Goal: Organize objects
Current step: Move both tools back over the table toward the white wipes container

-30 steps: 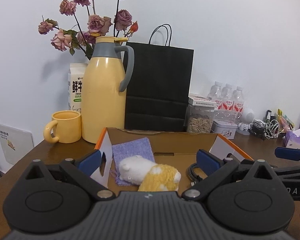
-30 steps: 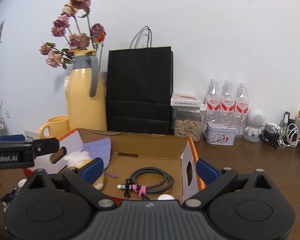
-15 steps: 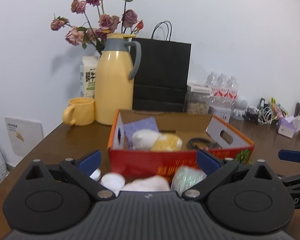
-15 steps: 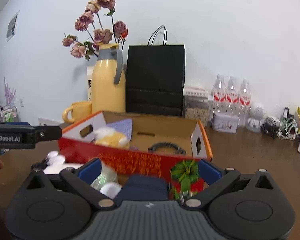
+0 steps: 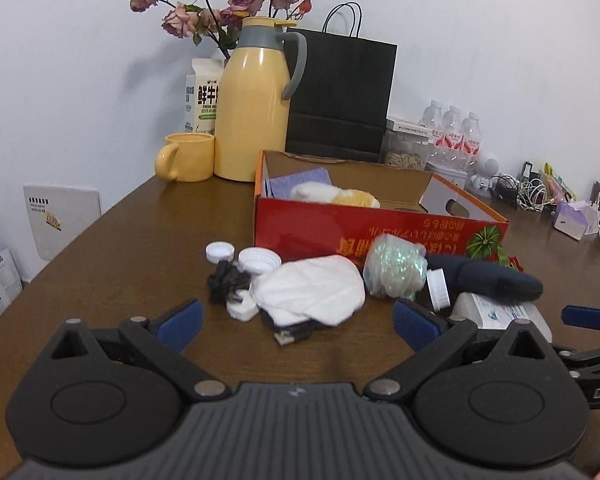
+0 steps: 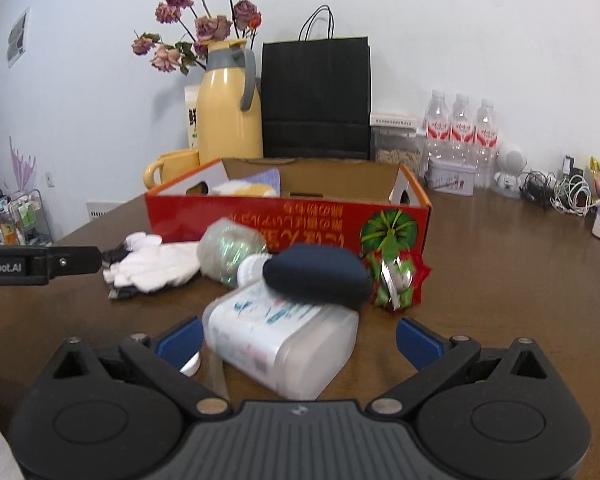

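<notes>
— What do we see at the lower left of the left wrist view?

— Our left gripper [image 5: 296, 322] with its blue pads spread wide, holding nothing; above it, mid-frame, lie two white caps [image 5: 242, 255], a white cloth [image 5: 310, 290] and a shiny green bundle [image 5: 396, 266] on the brown table [image 5: 140, 264]; the red box [image 5: 364, 224] stands behind them.

— And in the right wrist view?

— Low in the centre, our right gripper [image 6: 298, 340] gapes too, empty; a translucent plastic container [image 6: 280, 338] lies between its pads, a dark blue pouch [image 6: 318, 274] resting on it; a red-green bow [image 6: 398, 276] sits just right of the pouch.
</notes>
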Demonstrator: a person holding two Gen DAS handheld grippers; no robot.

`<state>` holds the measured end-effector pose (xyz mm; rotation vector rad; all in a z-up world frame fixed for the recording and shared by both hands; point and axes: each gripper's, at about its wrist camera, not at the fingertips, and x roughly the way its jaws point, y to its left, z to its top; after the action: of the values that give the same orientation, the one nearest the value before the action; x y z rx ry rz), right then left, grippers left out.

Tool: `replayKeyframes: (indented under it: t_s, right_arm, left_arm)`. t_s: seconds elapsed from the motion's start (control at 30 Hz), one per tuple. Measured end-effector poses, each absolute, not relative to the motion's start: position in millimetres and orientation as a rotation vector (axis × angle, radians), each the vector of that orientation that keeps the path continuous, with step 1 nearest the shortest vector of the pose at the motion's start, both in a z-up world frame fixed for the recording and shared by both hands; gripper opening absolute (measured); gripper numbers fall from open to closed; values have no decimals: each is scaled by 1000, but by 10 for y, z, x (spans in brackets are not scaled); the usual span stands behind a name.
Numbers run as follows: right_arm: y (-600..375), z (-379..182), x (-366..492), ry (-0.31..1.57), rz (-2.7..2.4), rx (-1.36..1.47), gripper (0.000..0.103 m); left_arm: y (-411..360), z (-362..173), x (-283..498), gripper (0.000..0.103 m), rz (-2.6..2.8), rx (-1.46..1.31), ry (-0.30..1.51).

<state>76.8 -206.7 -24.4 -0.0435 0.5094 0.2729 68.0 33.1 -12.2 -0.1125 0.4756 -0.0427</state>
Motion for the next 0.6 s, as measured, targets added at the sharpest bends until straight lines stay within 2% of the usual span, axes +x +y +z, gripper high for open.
replayKeyframes:
  t_s: [0.6]
  right_arm:
    - [-1560,-363,1052,575,89,-39,103]
  left_arm:
    - [513,-228,573,103,-63,-161,486]
